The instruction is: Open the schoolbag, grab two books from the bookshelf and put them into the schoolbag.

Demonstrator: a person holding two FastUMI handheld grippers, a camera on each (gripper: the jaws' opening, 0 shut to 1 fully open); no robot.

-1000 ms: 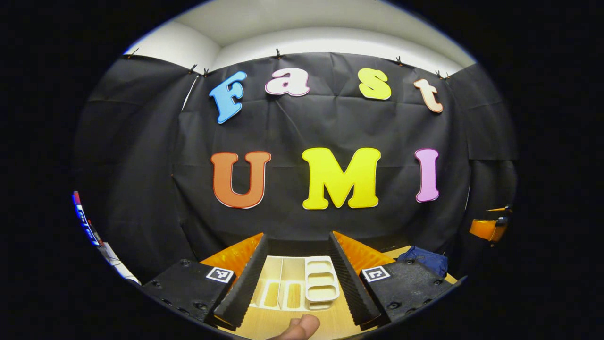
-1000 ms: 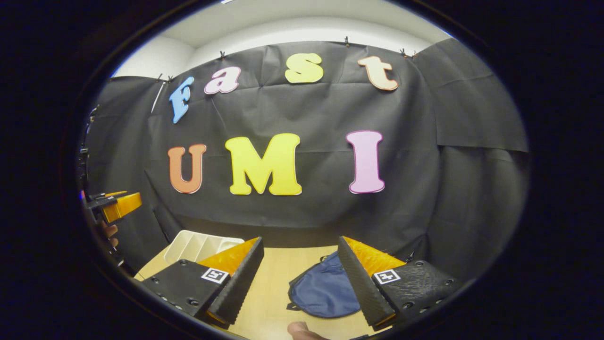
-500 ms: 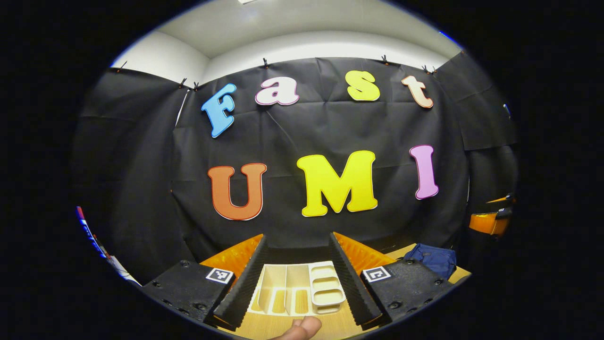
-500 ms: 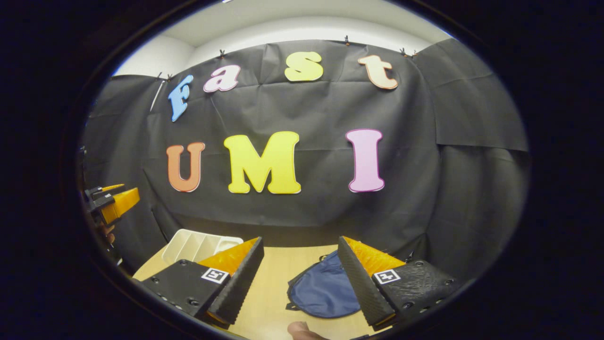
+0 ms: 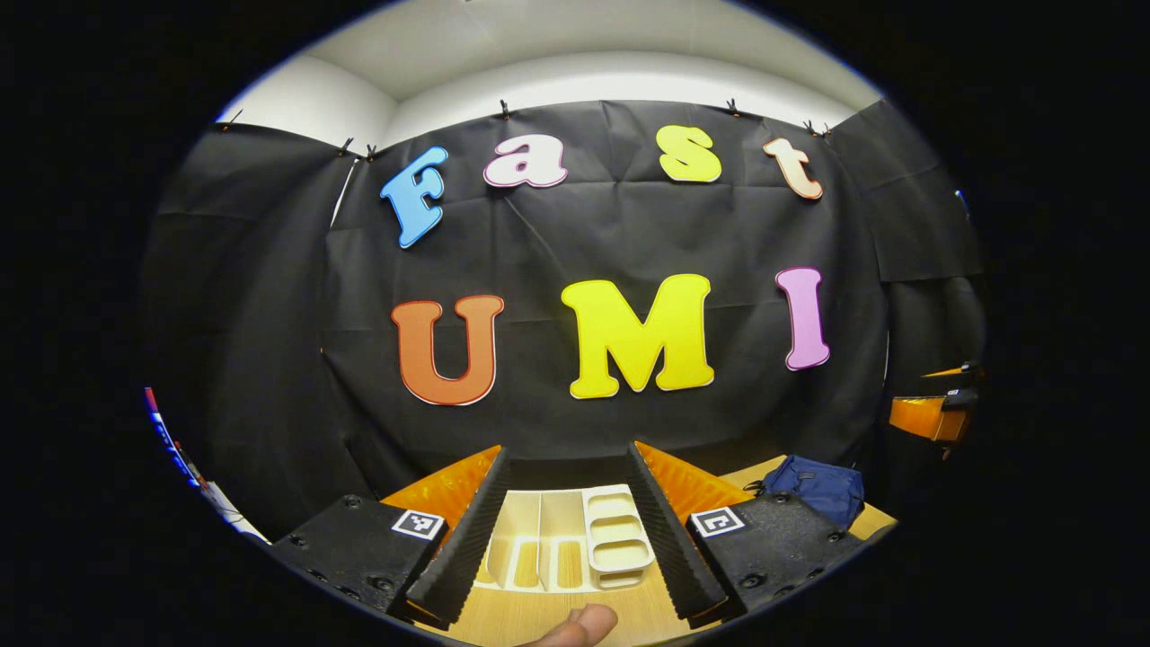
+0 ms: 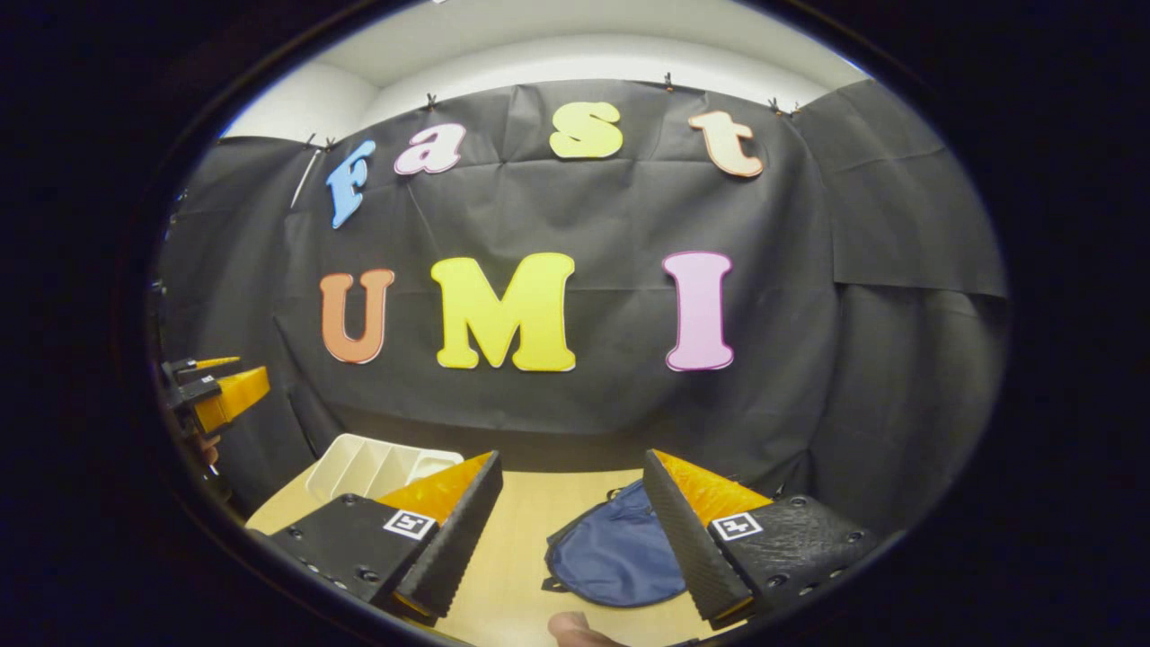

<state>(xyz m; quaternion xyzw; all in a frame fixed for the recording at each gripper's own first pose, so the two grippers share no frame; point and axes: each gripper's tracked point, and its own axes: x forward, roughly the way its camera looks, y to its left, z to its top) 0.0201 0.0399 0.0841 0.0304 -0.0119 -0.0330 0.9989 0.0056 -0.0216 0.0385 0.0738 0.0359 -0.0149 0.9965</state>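
Observation:
A dark blue schoolbag (image 6: 620,557) lies flat on the wooden table (image 6: 530,521), partly behind one finger of my right gripper (image 6: 568,539), which stands open above the table with nothing in it. In the left gripper view the schoolbag (image 5: 819,487) sits at the far right. A cream bookshelf organizer (image 5: 568,544) with several compartments lies beyond my open left gripper (image 5: 568,526), framed by its two fingers. That bookshelf (image 6: 373,465) also appears at the left in the right gripper view. No books can be made out in it.
The other gripper (image 6: 216,395) hangs at the left edge of the right gripper view, held by a hand. In the left gripper view the other gripper (image 5: 930,413) shows at the right edge. A fingertip (image 5: 575,624) pokes in at the bottom. Black cloth backs the table.
Both grippers have shifted only slightly; the left view has tilted a little, the bookshelf staying between its fingers. Both stay open.

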